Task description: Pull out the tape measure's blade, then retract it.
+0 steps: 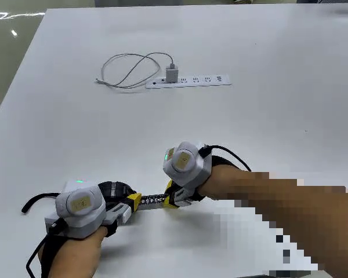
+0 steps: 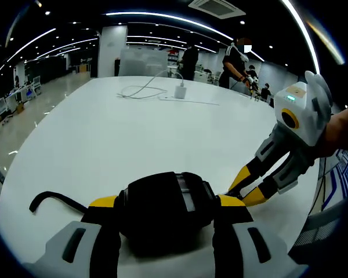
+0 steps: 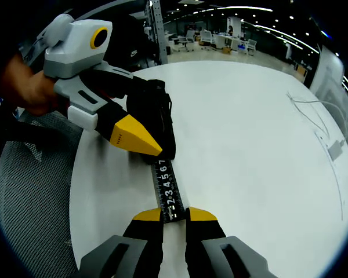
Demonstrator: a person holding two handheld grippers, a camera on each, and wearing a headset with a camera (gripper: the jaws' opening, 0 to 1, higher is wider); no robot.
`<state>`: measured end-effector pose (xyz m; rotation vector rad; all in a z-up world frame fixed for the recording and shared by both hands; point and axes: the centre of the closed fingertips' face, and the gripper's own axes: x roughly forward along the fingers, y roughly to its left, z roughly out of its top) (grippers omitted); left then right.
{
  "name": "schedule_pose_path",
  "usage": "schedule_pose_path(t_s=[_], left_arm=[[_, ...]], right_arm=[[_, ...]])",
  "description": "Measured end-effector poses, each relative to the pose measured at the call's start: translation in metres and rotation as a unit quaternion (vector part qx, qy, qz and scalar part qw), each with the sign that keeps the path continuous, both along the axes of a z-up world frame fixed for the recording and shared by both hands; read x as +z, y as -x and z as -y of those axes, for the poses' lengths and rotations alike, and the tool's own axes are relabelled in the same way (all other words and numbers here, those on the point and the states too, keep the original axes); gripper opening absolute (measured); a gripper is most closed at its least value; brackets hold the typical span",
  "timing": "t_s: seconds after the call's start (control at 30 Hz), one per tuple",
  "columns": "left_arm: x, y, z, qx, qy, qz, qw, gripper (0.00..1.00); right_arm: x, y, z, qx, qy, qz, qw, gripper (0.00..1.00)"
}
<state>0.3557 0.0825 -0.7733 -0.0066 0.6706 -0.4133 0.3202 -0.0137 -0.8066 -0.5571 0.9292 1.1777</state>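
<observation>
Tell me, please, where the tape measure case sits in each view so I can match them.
Head view: tape measure case lower left, in the left gripper.
Left gripper view: case bottom centre, between its own jaws.
Right gripper view: case upper left of centre, blade running to the right gripper.
Shared landmark: white charger on the table beyond.

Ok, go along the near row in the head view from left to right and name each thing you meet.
Black strap loop → tape measure case → blade → right claw.
</observation>
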Motion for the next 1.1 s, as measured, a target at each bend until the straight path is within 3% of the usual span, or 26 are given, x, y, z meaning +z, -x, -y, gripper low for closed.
schedule_pose_path(t_s=[1.1], left_arm=[[0.000,0.000,0.000,-0.001,0.001,-0.005,1.0000,0.60]], right_arm=[[-0.001,0.000,-0.016,0.001,-0.009,0.005,0.9999,0.10]])
